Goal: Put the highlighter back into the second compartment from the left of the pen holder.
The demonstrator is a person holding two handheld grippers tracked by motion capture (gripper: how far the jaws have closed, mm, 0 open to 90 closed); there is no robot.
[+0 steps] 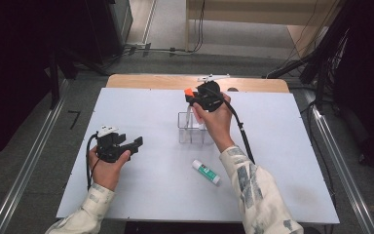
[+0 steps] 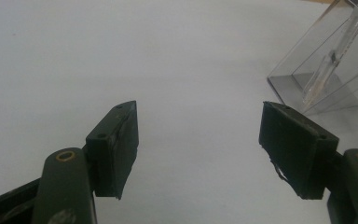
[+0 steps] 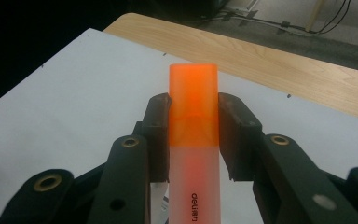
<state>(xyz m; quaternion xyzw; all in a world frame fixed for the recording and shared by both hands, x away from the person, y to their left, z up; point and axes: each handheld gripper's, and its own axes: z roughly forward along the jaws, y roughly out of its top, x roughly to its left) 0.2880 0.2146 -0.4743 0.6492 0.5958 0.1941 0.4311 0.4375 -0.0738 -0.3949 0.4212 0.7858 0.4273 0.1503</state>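
Here the right claw [image 3: 194,126] pinches an orange highlighter [image 3: 193,135]; the left claw [image 2: 198,149] gapes, touching nothing.

- two grippers: left gripper [image 1: 135,145], right gripper [image 3: 194,122]
- one orange highlighter [image 3: 193,112]
- one clear holder [image 1: 191,131]
- one glue stick [image 1: 206,172]
- one table [image 1: 146,112]

The right gripper [image 3: 195,128] has its two black jaws pressed against the sides of a translucent orange plastic highlighter pen with a frosted pale barrel [image 3: 193,140]. The orange cap rises above the jaw tips; the barrel with small black lettering runs down between the jaw arms. Beyond the jaws lies a white tabletop sheet [image 3: 65,102], with a light wooden table edge [image 3: 279,65] farther off.
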